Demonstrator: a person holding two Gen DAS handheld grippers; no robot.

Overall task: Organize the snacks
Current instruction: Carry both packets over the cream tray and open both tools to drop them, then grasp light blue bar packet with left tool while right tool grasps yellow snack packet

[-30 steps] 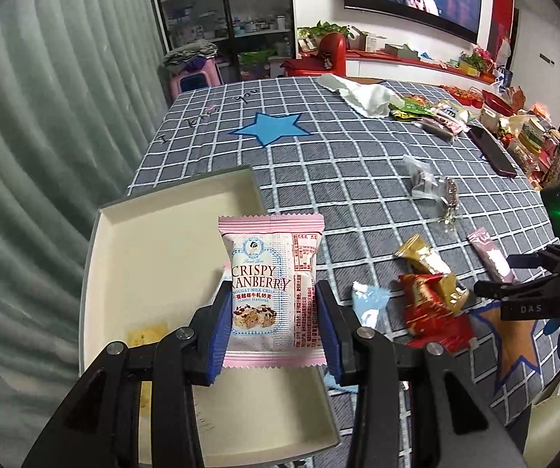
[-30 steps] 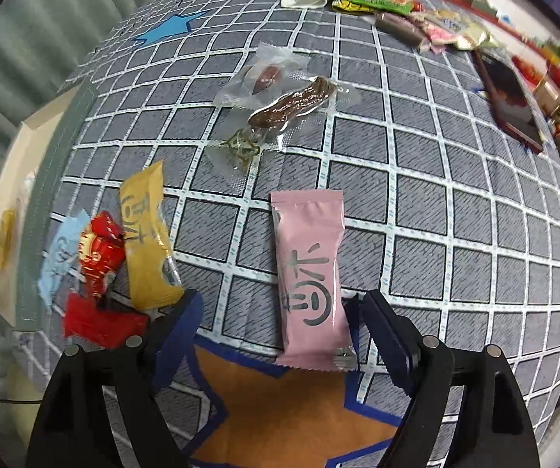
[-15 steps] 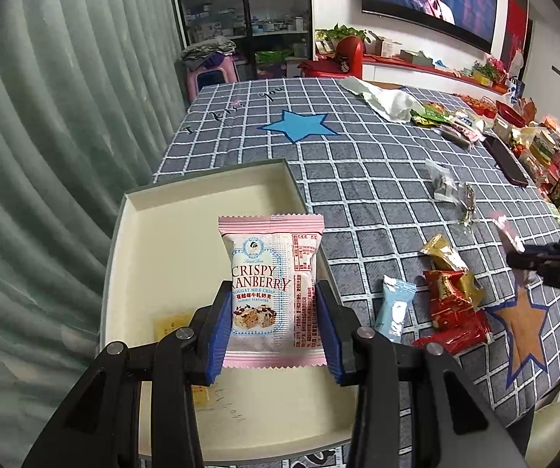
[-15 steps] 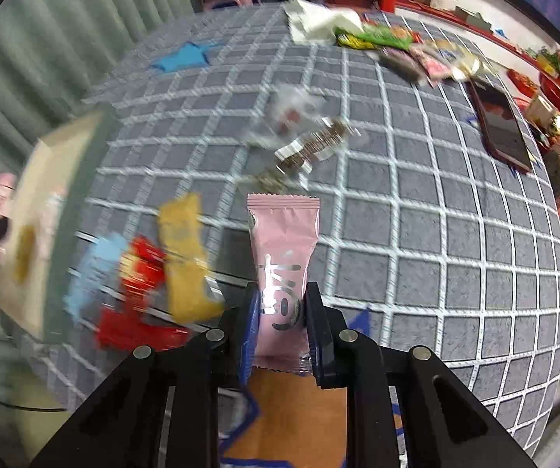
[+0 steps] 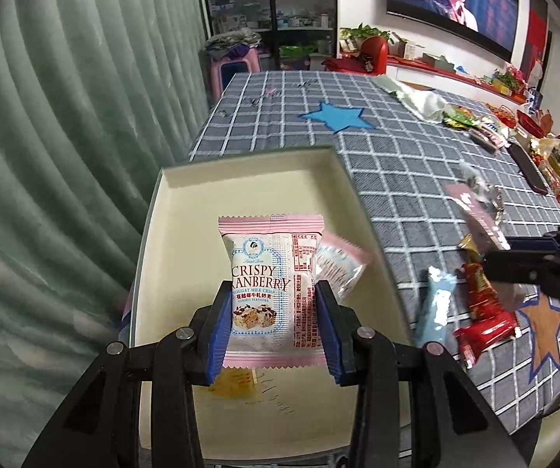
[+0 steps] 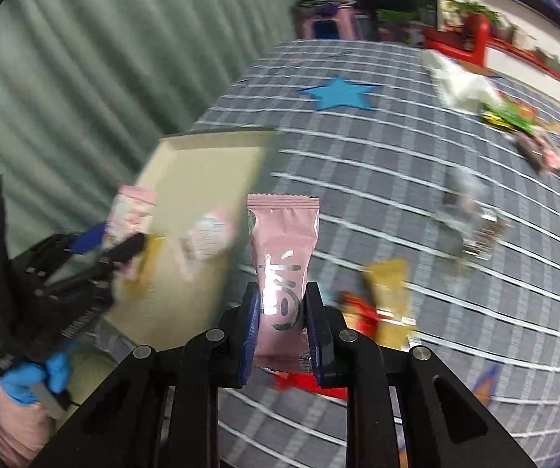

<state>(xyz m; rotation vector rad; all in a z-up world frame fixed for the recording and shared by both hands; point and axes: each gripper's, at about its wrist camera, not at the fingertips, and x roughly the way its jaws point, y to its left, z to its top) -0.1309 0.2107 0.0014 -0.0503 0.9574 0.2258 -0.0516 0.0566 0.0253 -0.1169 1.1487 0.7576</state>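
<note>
Your left hand-held gripper (image 5: pixel 273 312) clamps the Crispy Cranberry nougat packet (image 5: pixel 271 284) upright above the cream tray (image 5: pixel 241 191), with a second pink-edged packet (image 5: pixel 338 263) lying in the tray at its 2 o'clock. Your right hand-held gripper (image 6: pixel 282 325) pinches the pink snack bar (image 6: pixel 283 257) upright over the desk (image 6: pixel 377 163); red and gold wrappers (image 6: pixel 381 304) lie at its 3 o'clock.

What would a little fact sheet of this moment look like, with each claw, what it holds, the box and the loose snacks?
left claw: shut on the cranberry nougat packet, held over the box
right claw: shut on the pink snack bar, held off the table
box: open, cream inside; a similar pink-and-white packet lies in it
loose snacks: light blue packet, red wrappers
table: grey checked cloth, blue star
</note>
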